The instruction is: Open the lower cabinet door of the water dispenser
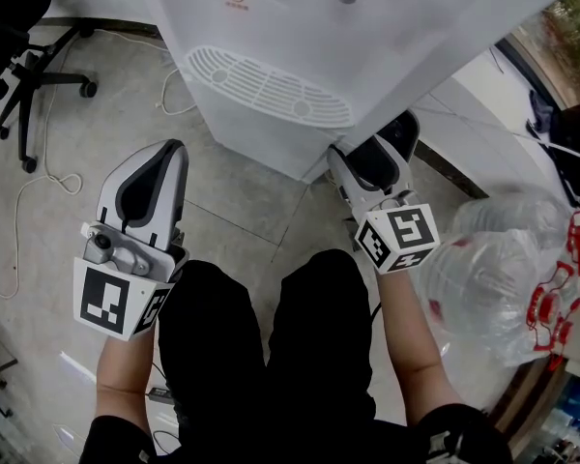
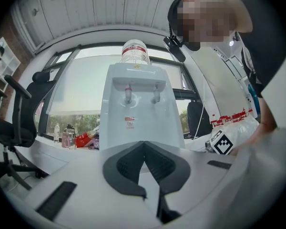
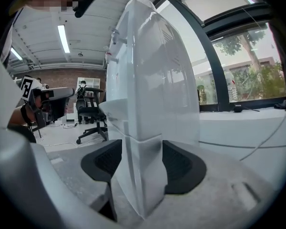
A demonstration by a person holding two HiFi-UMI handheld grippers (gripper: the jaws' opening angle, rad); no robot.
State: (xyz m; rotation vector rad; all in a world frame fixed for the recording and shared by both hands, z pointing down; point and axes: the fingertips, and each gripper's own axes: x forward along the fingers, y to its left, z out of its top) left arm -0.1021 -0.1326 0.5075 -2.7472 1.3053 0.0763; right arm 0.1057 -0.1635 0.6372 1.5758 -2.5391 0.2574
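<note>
head view: the right claw (image 1: 391, 151) sits at the water dispenser's (image 1: 271, 27) near right corner, and the left claw (image 1: 170, 153) hangs short of its front.
left gripper view: the left claw (image 2: 143, 145) is clenched on nothing, facing the dispenser front, apart.
right gripper view: the right claw is released, jaws wide, straddling the dispenser's lower corner edge.

Office setting. Black wheeled swivel chair (image 1: 39, 75) standing on pale grey tiled floor (image 1: 242, 211). Long white counter (image 3: 243, 128) running under large dark-framed windows (image 3: 243, 70), trees showing outside. Long fluorescent ceiling light (image 3: 63, 38) glowing above red brick back wall (image 3: 62, 82). Tall white plastic water dispenser (image 1: 367, 46) standing before windows. Loose white cable (image 1: 39, 187) trailing across floor.
</note>
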